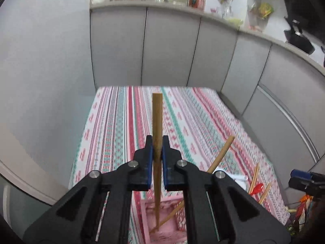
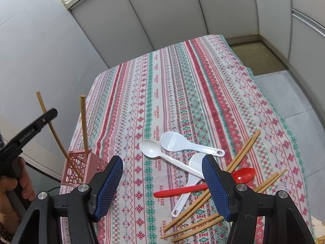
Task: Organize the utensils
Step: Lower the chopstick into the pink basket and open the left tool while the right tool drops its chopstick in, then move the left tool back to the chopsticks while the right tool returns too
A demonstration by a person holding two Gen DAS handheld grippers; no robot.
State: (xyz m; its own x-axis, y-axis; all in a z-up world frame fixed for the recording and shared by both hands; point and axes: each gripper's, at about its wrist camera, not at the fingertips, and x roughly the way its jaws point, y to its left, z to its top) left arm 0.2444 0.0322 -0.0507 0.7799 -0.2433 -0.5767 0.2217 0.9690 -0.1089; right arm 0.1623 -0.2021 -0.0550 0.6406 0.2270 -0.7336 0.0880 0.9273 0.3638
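Note:
My left gripper (image 1: 157, 142) is shut on a wooden chopstick (image 1: 157, 118) whose lower end stands in the pink lattice holder (image 1: 162, 221). A second chopstick (image 1: 221, 154) leans out of the holder to the right. In the right wrist view the holder (image 2: 81, 162) sits at the table's left edge with both sticks in it, and the left gripper's fingers (image 2: 47, 117) cross the leaning one (image 2: 54, 136). My right gripper (image 2: 162, 158) hangs open above a white spoon (image 2: 150, 148), two white rice paddles (image 2: 174, 142), a red spoon (image 2: 243, 174) and several loose chopsticks (image 2: 195, 223).
The patterned tablecloth (image 2: 182, 81) covers the table, which drops off at the left and right edges. Grey cabinet panels (image 1: 172, 50) close the far side, with a cluttered counter (image 1: 182, 2) above. Grey floor (image 2: 284, 85) lies to the right. A hand (image 2: 12, 185) grips the left tool.

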